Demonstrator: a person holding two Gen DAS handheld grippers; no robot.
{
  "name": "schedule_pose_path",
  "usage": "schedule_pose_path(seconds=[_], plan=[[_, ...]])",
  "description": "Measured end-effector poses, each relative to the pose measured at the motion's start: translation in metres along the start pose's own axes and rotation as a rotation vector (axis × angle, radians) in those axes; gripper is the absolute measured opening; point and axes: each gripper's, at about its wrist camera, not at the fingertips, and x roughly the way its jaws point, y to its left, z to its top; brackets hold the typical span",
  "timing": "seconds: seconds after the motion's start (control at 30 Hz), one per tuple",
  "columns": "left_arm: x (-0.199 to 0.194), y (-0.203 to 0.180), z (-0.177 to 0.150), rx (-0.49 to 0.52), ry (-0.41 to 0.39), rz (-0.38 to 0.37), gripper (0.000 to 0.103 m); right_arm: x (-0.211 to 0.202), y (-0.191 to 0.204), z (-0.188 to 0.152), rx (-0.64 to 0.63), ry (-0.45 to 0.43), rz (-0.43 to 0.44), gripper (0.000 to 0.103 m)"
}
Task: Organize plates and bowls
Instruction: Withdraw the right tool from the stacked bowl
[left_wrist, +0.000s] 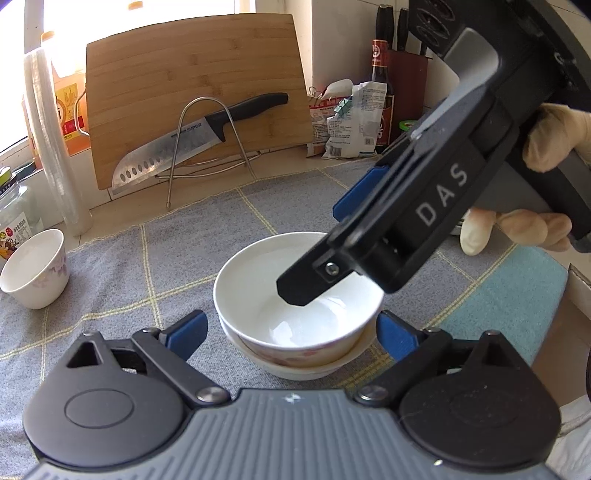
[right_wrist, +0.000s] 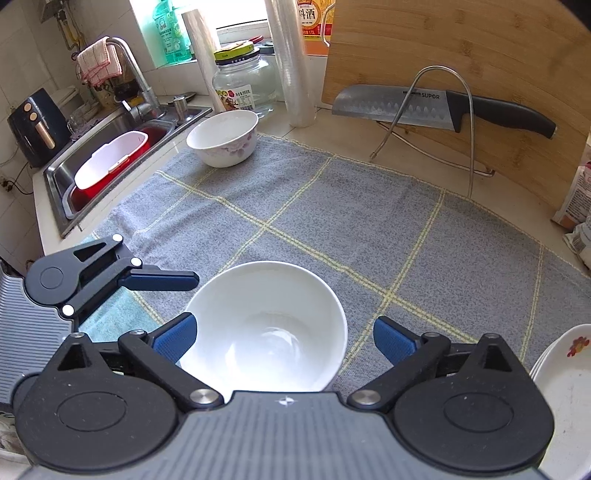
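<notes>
Left gripper (left_wrist: 291, 334) wide, right gripper (right_wrist: 284, 338) wide marked DAS, SUPOR knife (right_wrist: 436, 109), stacked bowls (left_wrist: 299, 295)

A glossy white ceramic bowl (left_wrist: 295, 295) sat upright, nested in another floral-patterned bowl (left_wrist: 295, 363) on the grey checked cloth (left_wrist: 110, 280).

You have a white bowl (right_wrist: 266, 325) nested in a floral-sided one on a grey cloth (right_wrist: 369, 206) with yellow check lines. Your second bowl (right_wrist: 223, 138) shows purple flowers. Gripper pads (right_wrist: 173, 338) are blue.
</notes>
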Motion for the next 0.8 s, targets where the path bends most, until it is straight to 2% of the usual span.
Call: schedule_pose_path(seconds=[0.43, 0.6, 0.8], plan=[[-0.005, 0.0, -0.01, 0.017, 0.016, -0.033, 0.097, 0.004, -0.001, -0.039, 0.09, -0.036, -0.065, 0.103], [-0.01, 0.005, -0.014, 0.02, 0.006, -0.042, 0.097, -0.006, 0.003, -0.037, 0.102, -0.076, -0.111, 0.103], [-0.022, 0.029, -0.022, -0.01, -0.003, -0.052, 0.097, -0.012, 0.017, -0.027, 0.131, -0.135, -0.165, 0.103]])
